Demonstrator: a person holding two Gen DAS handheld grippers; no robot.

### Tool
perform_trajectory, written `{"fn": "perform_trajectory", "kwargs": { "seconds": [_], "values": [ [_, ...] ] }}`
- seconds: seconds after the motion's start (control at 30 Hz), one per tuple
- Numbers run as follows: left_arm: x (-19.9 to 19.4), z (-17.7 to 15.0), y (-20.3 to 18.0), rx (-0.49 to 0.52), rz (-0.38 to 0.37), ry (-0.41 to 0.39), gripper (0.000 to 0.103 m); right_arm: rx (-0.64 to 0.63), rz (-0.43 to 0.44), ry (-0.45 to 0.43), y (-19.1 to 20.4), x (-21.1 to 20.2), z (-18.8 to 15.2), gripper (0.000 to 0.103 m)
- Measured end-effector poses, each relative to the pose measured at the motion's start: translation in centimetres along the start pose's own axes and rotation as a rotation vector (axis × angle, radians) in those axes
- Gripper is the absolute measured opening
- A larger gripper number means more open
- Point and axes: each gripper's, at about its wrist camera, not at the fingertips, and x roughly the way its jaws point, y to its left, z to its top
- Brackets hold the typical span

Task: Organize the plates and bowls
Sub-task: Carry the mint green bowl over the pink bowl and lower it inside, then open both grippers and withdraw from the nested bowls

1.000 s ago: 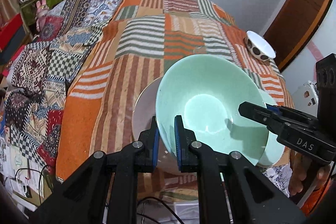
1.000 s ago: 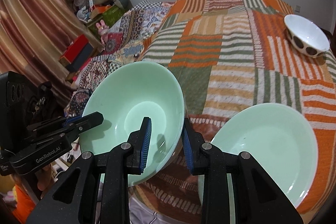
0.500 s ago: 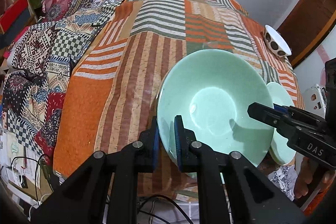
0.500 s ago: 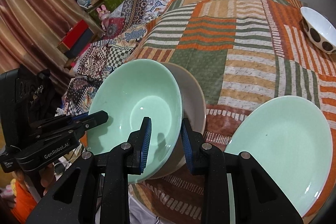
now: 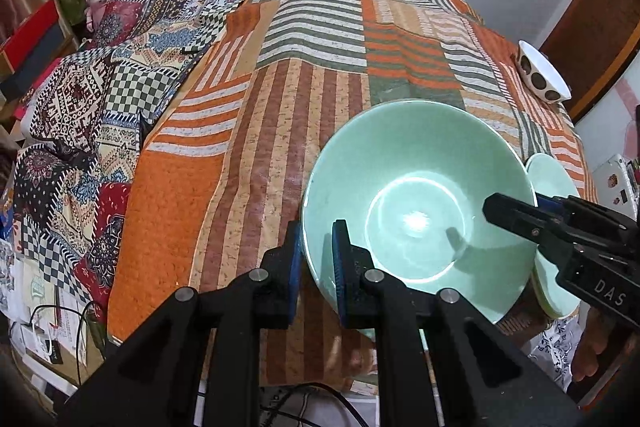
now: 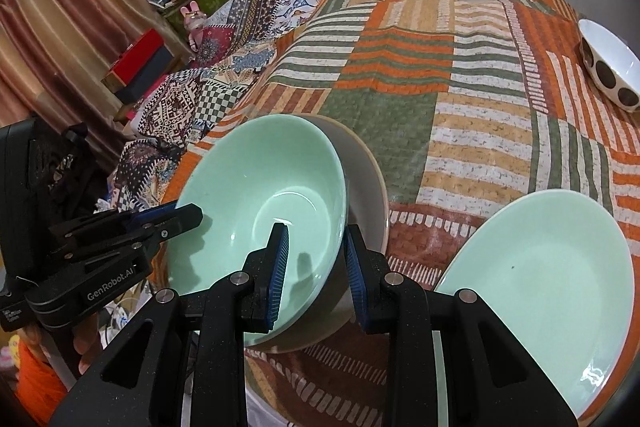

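Observation:
A mint-green bowl (image 5: 416, 195) sits tilted inside a larger beige bowl (image 6: 368, 187) near the front edge of the striped patchwork tablecloth (image 5: 312, 99). My left gripper (image 5: 317, 231) is shut on the green bowl's near-left rim, one pad inside and one outside. My right gripper (image 6: 314, 239) is shut on the opposite rim (image 6: 340, 187). Each gripper also shows in the other's view, the right gripper (image 5: 508, 207) and the left gripper (image 6: 184, 217). In the left wrist view the beige bowl is hidden under the green one.
A mint-green plate (image 6: 540, 267) lies right of the bowls near the table's front corner. A white bowl with brown spots (image 6: 608, 63) stands at the far right edge. Patterned cloths (image 5: 80, 99) and boxes lie left of the table, and cables (image 5: 60, 327) hang below its front.
Both grippers have come down with the green bowl. It has sunk into the beige bowl, which the left wrist view showed beside it a second ago. Both grips are unchanged.

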Motion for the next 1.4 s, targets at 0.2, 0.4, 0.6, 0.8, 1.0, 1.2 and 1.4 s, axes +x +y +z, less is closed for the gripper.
{"fn": "perform_trajectory", "kwargs": {
  "seconds": [0.2, 0.4, 0.6, 0.8, 1.0, 1.2, 1.4],
  "values": [
    [0.8, -0.2, -0.2, -0.002, 0.004, 0.015, 0.013, -0.028, -0.040, -0.015, 0.0, 0.2, 0.1, 0.026],
    [0.6, -0.2, -0.3, -0.003, -0.002, 0.020, 0.014, -0.061, -0.075, -0.025, 0.0, 0.2, 0.1, 0.026],
    [-0.7, 0.2, -0.4, 0.003, 0.007, 0.000, 0.015, -0.044, -0.060, -0.029, -0.3, -0.2, 0.1, 0.025],
    [-2.8, 1.1, -1.2, 0.016, -0.011, -0.047, 0.019, -0.009, -0.041, -0.082, -1.1, -2.2, 0.7, 0.035],
    [-5.7, 2.2, -4.2, 0.086, -0.041, -0.125, 0.034, 0.006, -0.033, -0.152, -2.9, -5.9, 1.3, 0.039],
    [-8.1, 3.2, -8.7, 0.189, -0.052, -0.229, 0.048, 0.054, -0.091, -0.251, -6.5, -10.2, 1.3, 0.049],
    [-8.6, 5.1, -12.6, 0.218, -0.113, -0.272, 0.061, 0.144, -0.185, -0.326, -12.2, -14.0, 1.5, 0.053]
  ]
}}
